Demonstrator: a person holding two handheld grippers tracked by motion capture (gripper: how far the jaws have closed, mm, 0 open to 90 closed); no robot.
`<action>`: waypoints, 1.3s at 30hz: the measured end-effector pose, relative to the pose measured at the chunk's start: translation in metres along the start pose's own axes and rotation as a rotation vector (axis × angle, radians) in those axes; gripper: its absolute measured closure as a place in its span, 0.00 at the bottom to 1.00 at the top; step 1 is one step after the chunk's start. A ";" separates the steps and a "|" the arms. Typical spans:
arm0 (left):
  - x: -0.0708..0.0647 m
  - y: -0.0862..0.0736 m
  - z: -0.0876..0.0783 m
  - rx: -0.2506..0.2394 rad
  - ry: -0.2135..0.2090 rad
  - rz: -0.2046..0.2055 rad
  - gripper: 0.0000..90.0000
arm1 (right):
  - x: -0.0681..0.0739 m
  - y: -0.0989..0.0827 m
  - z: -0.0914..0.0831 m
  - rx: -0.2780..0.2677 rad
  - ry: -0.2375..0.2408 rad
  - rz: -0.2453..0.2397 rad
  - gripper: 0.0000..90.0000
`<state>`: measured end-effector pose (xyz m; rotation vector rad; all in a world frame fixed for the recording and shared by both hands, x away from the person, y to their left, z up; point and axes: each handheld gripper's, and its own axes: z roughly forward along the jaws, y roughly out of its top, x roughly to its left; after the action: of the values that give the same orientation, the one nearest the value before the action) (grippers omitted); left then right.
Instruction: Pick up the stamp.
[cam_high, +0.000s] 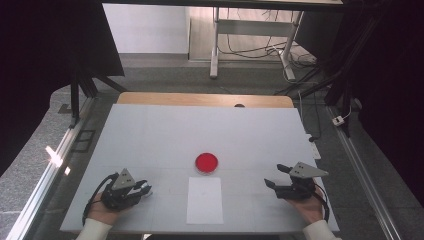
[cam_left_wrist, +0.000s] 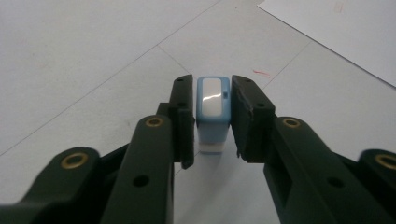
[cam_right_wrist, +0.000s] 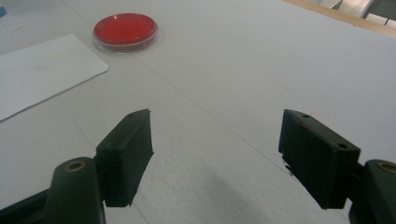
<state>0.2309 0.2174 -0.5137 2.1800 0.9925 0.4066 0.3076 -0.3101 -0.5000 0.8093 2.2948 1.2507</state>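
Observation:
A small light-blue block with a white top (cam_left_wrist: 213, 112) stands upright on the white tabletop (cam_high: 165, 135), and my left gripper (cam_left_wrist: 212, 91) is shut on its two sides. In the high view that left gripper (cam_high: 144, 189) lies at the near left with the pale block (cam_high: 146, 188) at its tips. My right gripper (cam_high: 275, 175) rests at the near right. Its jaws stand wide open over bare table with nothing between them (cam_right_wrist: 217, 126). A round red dish (cam_high: 206, 162) sits in the middle of the table, also seen at upper left in the right gripper view (cam_right_wrist: 125, 31).
A white sheet of paper (cam_high: 205, 200) lies just in front of the red dish, between the two hands; its corner shows in both gripper views (cam_left_wrist: 345, 37) (cam_right_wrist: 42, 70). A wooden strip (cam_high: 200, 99) runs along the table's far edge, with floor and desk legs beyond.

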 end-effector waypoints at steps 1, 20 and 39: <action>0.000 0.000 0.000 -0.001 0.001 0.002 0.81 | 0.000 0.000 0.000 0.001 0.001 -0.001 0.28; 0.003 0.000 -0.006 -0.055 0.010 -0.033 0.83 | 0.000 0.000 0.000 -0.007 -0.006 -0.008 0.28; 0.006 0.005 -0.010 -0.114 0.005 -0.068 0.83 | 0.001 0.000 0.000 -0.011 -0.006 -0.021 0.28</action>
<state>0.2326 0.2244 -0.5035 2.0387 1.0179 0.4264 0.3067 -0.3090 -0.5006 0.7821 2.2834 1.2493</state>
